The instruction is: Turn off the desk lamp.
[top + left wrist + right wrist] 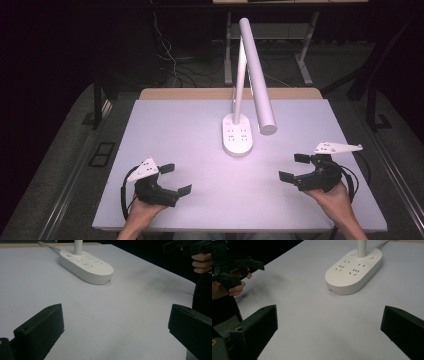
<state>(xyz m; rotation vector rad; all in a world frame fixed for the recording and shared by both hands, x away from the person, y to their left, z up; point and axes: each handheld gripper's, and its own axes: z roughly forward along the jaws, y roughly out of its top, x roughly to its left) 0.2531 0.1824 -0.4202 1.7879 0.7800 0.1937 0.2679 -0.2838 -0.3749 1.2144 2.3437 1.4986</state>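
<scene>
One white desk lamp [239,134], socketed oval base

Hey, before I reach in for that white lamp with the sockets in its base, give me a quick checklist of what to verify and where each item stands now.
1. Left gripper open: ok, fingers stand wide apart.
2. Right gripper open: ok, fingers also spread.
3. Both grippers free of load: ok, nothing between either pair of fingers.
4. Lamp base flat on the table: ok, upright, near the middle.
5. Path to the base: ok, bare tabletop lies between each gripper and it.
6. Lamp head overhead: not ok, its long bar slants out above the base's right side, so a high approach from the right could bump it.
</scene>
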